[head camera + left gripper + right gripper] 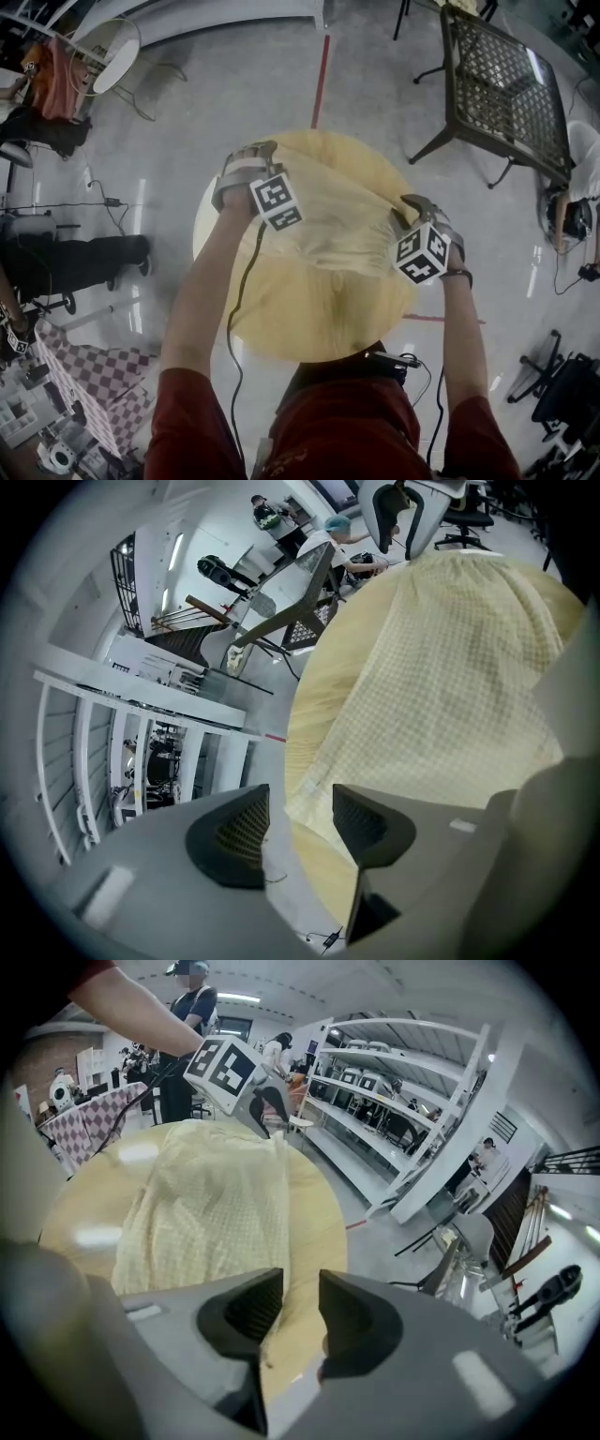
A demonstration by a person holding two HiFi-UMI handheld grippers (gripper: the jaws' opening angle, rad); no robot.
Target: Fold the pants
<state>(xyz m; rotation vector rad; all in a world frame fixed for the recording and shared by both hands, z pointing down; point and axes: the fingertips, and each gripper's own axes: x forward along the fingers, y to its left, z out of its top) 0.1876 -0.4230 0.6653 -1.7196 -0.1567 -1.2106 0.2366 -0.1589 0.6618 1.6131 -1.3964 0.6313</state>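
Note:
Pale yellow checked pants [337, 225] lie bunched across the far half of a round wooden table [309, 337]. My left gripper [246, 155] hangs over their left end. In the left gripper view its jaws [300, 822] stand apart, a corner of the pants [441, 667] showing in the gap with neither pad pressing it. My right gripper [417, 204] is at the pants' right end. In the right gripper view it [300, 1312] is open too, the edge of the pants [216, 1204] running just beside the left pad. The left gripper [258, 1101] shows across the table [319, 1213].
A black metal mesh table [506, 84] stands at the far right and a white wire chair [108, 52] at the far left. A checkered cloth [94, 375] covers a bench at lower left. Office chairs [553, 384] sit at lower right. White shelving [412, 1101] lines the wall.

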